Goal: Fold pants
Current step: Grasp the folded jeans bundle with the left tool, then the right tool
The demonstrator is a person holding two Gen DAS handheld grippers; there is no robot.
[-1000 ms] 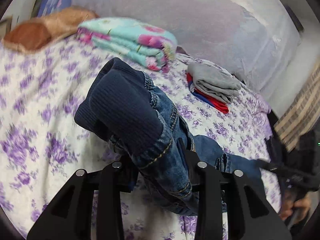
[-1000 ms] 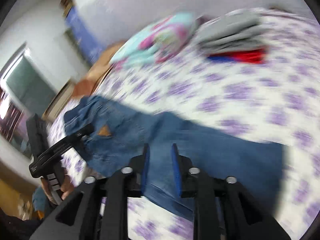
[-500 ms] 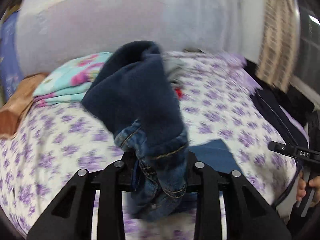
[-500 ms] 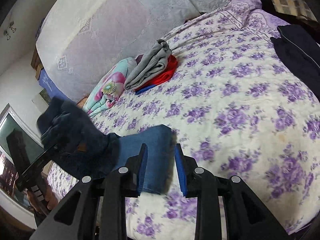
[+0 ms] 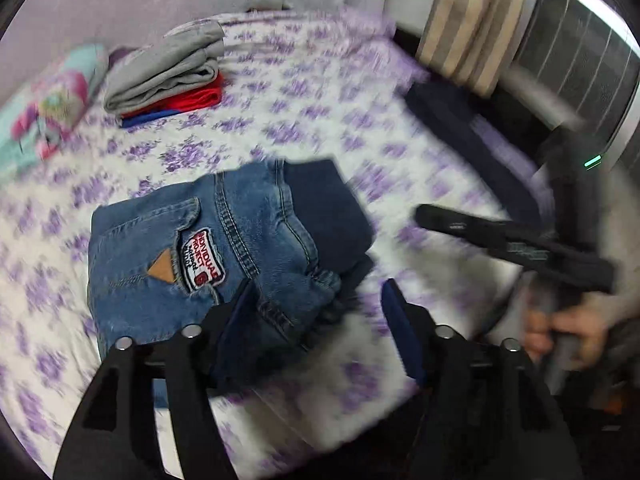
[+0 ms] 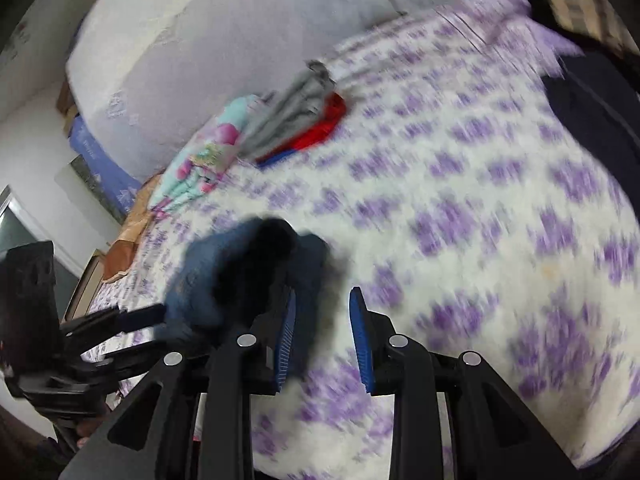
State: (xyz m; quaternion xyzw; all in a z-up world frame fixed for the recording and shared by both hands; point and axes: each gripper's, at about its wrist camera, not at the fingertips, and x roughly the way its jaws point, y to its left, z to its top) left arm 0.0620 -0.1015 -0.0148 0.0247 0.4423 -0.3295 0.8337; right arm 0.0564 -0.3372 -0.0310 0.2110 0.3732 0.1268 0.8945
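The blue denim pants (image 5: 208, 256) lie folded in a compact bundle on the purple-flowered bedsheet (image 5: 304, 92), back pocket and red patch facing up, dark waistband at the right. My left gripper (image 5: 316, 300) is open just behind the bundle's near right corner, holding nothing. My right gripper (image 6: 322, 312) is open over the sheet, right of the blurred pants (image 6: 248, 272), holding nothing. The right gripper also shows in the left wrist view (image 5: 516, 244), at the right.
A folded stack of grey, red and blue clothes (image 5: 168, 72) and a teal floral blanket (image 5: 48, 108) lie at the back of the bed. A dark garment (image 5: 464, 128) lies along the bed's right edge. A striped curtain (image 5: 472, 20) hangs behind.
My left gripper carried the waistband end over, laid it down and opened. The pants now lie folded. My right gripper opened wider and drew back from the denim.
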